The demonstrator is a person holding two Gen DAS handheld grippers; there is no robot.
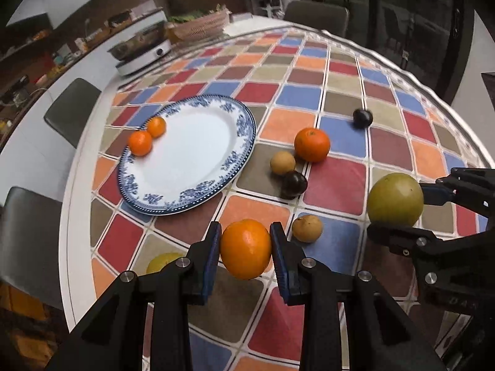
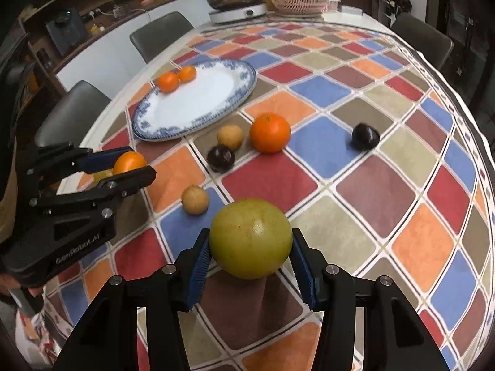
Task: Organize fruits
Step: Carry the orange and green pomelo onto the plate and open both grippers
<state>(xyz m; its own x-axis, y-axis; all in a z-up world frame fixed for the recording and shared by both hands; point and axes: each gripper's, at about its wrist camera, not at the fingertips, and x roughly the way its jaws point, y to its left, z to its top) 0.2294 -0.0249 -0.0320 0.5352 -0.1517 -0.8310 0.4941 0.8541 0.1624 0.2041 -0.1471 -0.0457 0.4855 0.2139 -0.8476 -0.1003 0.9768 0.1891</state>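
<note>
My left gripper (image 1: 246, 249) is shut on an orange (image 1: 246, 249), held above the checkered tablecloth; it also shows in the right wrist view (image 2: 130, 162). My right gripper (image 2: 250, 238) is shut on a large green fruit (image 2: 250, 238), which also shows in the left wrist view (image 1: 395, 199). A blue-and-white plate (image 1: 198, 191) lies ahead at left with two small oranges (image 1: 140, 143) (image 1: 156, 126) at its far left rim. Loose on the cloth are a big orange (image 1: 312, 144), two tan fruits (image 1: 282, 162) (image 1: 307, 228) and two dark plums (image 1: 294, 184) (image 1: 362, 118).
A yellow fruit (image 1: 164, 262) lies partly hidden under my left gripper's fingers. An electric hotpot (image 1: 144, 51) and a woven basket (image 1: 201, 24) stand at the table's far end. Chairs (image 1: 72, 111) line the left side. The table edge curves along the right.
</note>
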